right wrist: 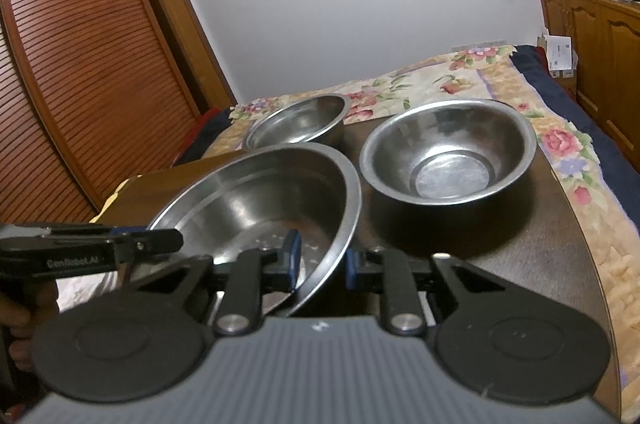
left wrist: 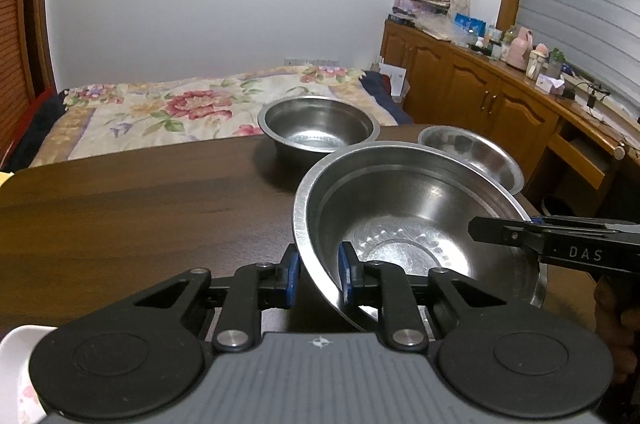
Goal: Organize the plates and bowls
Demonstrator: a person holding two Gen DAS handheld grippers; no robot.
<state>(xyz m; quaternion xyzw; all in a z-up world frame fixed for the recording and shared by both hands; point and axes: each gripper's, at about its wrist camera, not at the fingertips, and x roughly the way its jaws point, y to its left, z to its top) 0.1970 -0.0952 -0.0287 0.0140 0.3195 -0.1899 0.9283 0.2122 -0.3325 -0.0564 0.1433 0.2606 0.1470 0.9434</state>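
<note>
Nothing is nested yet, as far as the views show: three steel bowls are in sight and each is separate. The large steel bowl (left wrist: pixel 416 224) sits at the near side of the desk (left wrist: pixel 140 208), tilted, with both tools on its rim. The left hand-held gripper (left wrist: pixel 318 274) has its blue pads either side of the rim at about 7 o'clock of the bowl, pinching it; the right hand-held gripper (right wrist: pixel 320 264) clamps the opposite rim in the same way. From the left wrist view, the deep steel bowl (left wrist: pixel 318 128) stands at 12 o'clock and the small steel bowl (left wrist: pixel 472 156) at 1 o'clock, both apart from the held one. A white dish (left wrist: pixel 16 364) shows at the lower left corner. My judgement is that stacking is at its start: all three bowls are left to gather.
</note>
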